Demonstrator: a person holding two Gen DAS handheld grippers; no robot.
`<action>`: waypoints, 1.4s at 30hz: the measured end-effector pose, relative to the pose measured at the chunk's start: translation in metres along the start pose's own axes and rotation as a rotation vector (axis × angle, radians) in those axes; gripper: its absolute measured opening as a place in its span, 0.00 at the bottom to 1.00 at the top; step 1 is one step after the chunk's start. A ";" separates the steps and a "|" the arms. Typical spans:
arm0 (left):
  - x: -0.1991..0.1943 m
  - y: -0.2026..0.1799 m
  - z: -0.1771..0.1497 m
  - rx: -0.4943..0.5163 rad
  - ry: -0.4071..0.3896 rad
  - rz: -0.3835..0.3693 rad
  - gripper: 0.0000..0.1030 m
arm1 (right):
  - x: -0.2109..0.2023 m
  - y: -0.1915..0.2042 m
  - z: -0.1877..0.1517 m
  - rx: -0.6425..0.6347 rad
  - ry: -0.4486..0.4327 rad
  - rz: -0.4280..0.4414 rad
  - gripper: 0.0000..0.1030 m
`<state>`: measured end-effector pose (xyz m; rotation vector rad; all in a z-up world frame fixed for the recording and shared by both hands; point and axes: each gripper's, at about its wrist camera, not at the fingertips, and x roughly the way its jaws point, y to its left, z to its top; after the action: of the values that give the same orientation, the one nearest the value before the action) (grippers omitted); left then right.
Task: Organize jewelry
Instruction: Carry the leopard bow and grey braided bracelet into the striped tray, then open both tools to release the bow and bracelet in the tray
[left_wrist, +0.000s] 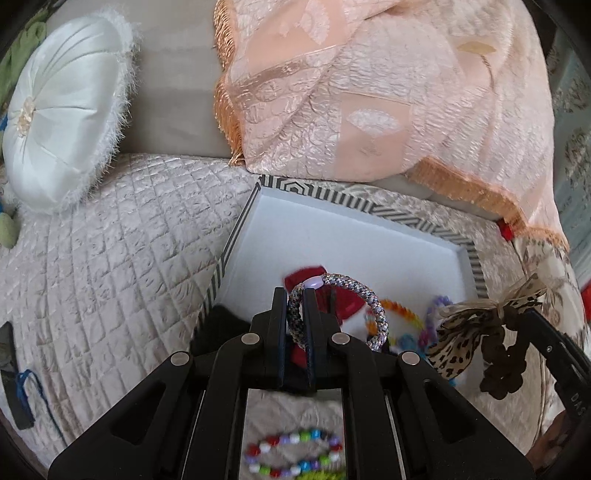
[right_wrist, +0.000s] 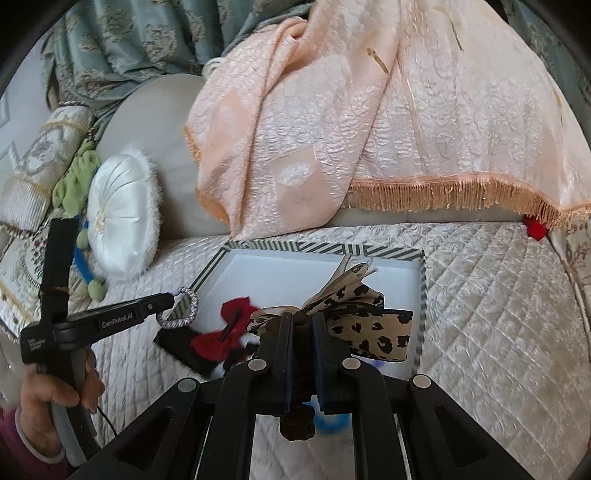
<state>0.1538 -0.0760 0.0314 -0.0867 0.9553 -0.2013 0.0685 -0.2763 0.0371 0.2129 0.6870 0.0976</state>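
Note:
My left gripper is shut on a braided silver-grey bracelet and holds it above the near left corner of a white tray with a striped rim. In the right wrist view that gripper and the bracelet hang by the tray's left rim. My right gripper is shut on a leopard-print bow scrunchie over the tray's near side. The bow also shows in the left wrist view. A red bow and colourful bead bracelets lie in the tray.
The tray rests on a quilted beige sofa seat. A round white cushion leans at the back left. A peach fringed throw drapes over the backrest. A multicoloured bead string lies on the seat below my left gripper.

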 end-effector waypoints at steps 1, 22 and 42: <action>0.007 0.001 0.004 -0.010 0.004 0.003 0.07 | 0.008 -0.001 0.004 0.007 0.003 -0.001 0.09; 0.079 0.031 0.002 -0.054 0.098 0.080 0.08 | 0.129 -0.068 0.033 0.175 0.182 -0.085 0.09; 0.019 0.012 -0.026 -0.024 0.032 0.068 0.53 | 0.040 -0.032 -0.020 0.065 0.105 -0.080 0.45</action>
<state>0.1450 -0.0680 -0.0009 -0.0733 0.9913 -0.1283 0.0876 -0.2975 -0.0098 0.2432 0.8031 0.0097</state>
